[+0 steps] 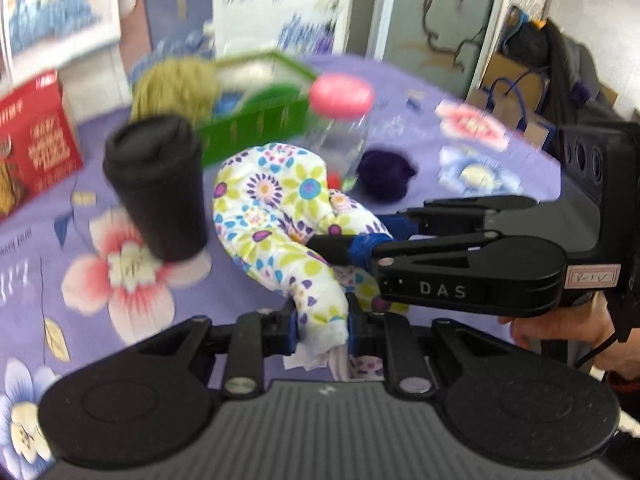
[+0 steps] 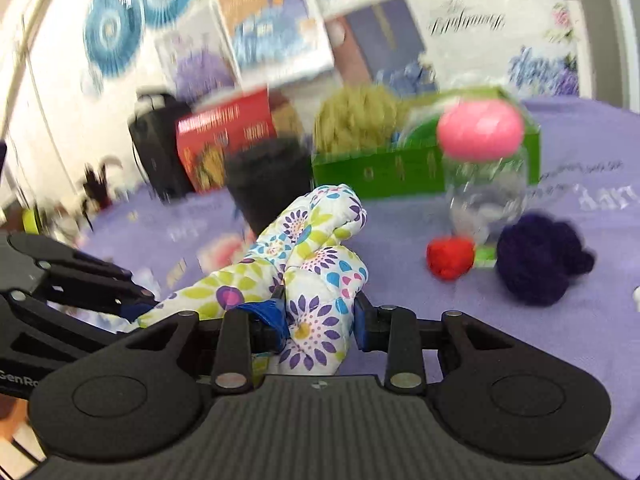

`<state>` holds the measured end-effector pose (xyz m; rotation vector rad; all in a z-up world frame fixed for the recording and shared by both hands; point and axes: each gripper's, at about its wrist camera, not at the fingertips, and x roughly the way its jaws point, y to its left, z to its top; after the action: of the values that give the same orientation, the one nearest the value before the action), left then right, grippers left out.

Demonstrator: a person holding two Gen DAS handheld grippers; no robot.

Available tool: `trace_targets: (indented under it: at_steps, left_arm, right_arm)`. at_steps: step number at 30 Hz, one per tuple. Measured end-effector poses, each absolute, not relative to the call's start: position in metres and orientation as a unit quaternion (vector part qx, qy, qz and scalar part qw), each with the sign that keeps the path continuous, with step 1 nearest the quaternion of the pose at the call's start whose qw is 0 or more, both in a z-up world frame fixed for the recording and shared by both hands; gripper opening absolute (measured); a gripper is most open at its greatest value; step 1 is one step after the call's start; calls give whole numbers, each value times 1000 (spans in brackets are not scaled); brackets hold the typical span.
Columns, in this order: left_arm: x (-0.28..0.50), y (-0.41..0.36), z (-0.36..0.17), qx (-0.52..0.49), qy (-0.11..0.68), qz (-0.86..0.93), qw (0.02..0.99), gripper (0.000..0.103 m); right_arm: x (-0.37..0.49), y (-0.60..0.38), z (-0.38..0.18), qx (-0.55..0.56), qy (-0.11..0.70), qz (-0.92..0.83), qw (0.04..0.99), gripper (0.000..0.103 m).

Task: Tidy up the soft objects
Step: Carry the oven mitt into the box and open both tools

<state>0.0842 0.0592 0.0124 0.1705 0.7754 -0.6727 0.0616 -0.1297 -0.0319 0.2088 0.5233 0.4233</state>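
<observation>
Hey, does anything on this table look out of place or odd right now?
The floral oven mitt is bent double, pinched at its cuff by the left claw and mid-body by the right claw, not lying flat. Otherwise nothing looks spilled.

Black ribbed claws (image 1: pixel 320 330) — blue pads, "DAS" lettering

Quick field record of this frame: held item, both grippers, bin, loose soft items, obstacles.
held item: floral oven mitt, bent, gripped at two places
left gripper: shut on the mitt's cuff end
right gripper: shut on the mitt's other end
bin: green box at the back, olive yarn beside or in it, cannot tell which
loose soft items: purple yarn ball, red pompom
obstacles: black lidded cup, pink-lidded jar
</observation>
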Motion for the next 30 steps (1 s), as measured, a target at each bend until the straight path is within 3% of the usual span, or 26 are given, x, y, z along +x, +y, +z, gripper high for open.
trace_targets:
  at_steps: [8,15,17,18,19,20,27,30]
  left_arm:
    - [171,12,96,90,297,-306,900,18]
    - [320,-36,108,81,339,-278,895,19]
    - [353,-43,94,87,361,-260,892,36]
    - [366,-45,87,89,371,-245,891,40]
    - [377,-47,79,92,379,-234,891,57]
    - [387,-47,73,100,385,-208,893,82]
    - [389,-25,85,69,356,-165,917,96]
    - [375,-23,102,69,335,-157,927,98]
  right_arm:
    - [143,-159,63,28,189,207,960,16]
    - [287,-195,82,13,245,186,951,18]
    - [317,-198,67,10,266,181,947,19]
    - [331,-199,58,12,279,175,944,22]
    - [342,-202,49,17,288,172,942,23]
    - [351,-205,41,21,296,166,940,23]
    - [351,-243,41,71,261,119,955,27]
    - [348,-240,47,54,270,123,954,29]
